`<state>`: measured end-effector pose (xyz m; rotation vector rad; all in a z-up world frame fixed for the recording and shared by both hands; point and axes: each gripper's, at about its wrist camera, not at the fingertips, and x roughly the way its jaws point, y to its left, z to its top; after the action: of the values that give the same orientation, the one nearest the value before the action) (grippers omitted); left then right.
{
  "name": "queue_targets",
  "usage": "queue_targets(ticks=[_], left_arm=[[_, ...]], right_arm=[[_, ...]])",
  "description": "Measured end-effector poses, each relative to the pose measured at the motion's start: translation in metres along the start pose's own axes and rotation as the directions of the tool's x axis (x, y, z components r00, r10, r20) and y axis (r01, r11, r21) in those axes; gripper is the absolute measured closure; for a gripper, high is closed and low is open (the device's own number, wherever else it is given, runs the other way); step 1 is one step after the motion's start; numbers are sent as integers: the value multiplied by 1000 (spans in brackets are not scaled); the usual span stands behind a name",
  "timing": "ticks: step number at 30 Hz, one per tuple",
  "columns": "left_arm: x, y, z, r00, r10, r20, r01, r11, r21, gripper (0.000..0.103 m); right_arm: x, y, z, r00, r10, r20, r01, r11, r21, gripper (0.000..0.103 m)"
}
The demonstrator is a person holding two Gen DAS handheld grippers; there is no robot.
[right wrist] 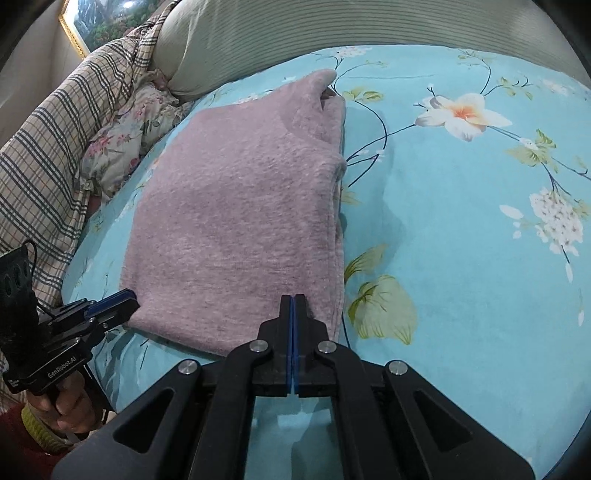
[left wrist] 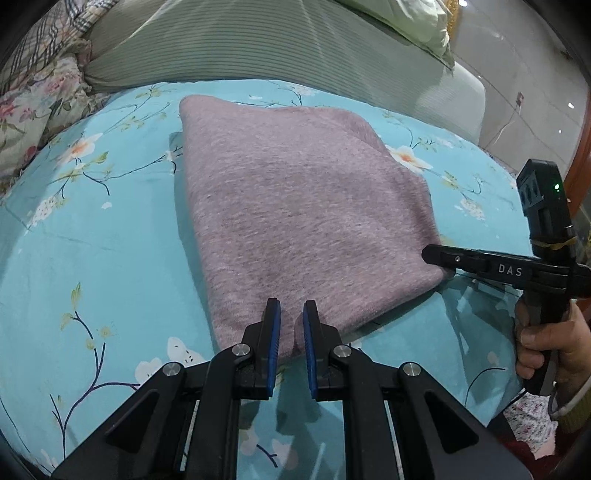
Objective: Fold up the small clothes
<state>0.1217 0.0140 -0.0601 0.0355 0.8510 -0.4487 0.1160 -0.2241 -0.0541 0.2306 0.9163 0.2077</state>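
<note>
Both grippers, left gripper (left wrist: 291, 310) narrowly parted and right gripper (right wrist: 292, 301) shut, met the folded garment's (left wrist: 295, 206) near edge.
Floral bedsheet (right wrist: 461, 258) underneath; pillows (left wrist: 40, 99) lay beyond.

**Inspector A:** The near edge of the pink garment (left wrist: 306, 221) is lying behind the left tool (left wrist: 291, 314); whether the pads are pinching cloth cannot be told from the left wrist view.

**Inspector B:** The right tool (right wrist: 293, 301) is covering the garment's near hem too. Its folded layers at the right edge are stacking, and what lies inside them is hidden.

**Inspector A:** The right hand (left wrist: 546, 332) is running off the picture's edge; the sleeve is only partly showing.

**Inspector B:** The left hand (right wrist: 62, 410) is sitting mostly behind its handle. The framed picture (right wrist: 107, 22) at the top corner is being cut off and blurred.
</note>
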Motion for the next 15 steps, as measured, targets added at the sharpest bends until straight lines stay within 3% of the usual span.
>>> queue_targets(ticks=[3,7,15], left_arm=[[-2,0,-2,1000,-1,-1,1,1000,-11,91],[-7,4,-3,1000,-27,-12,27,1000,-15,91],[-2,4,-2,1000,-25,-4,25,998,-60,91]], right_arm=[[-6,6,2,1000,12,4,-12,999,41,100],[-31,17,15,996,45,73,-48,998,33,100],[-31,11,104,986,82,145,-89,995,42,99]])
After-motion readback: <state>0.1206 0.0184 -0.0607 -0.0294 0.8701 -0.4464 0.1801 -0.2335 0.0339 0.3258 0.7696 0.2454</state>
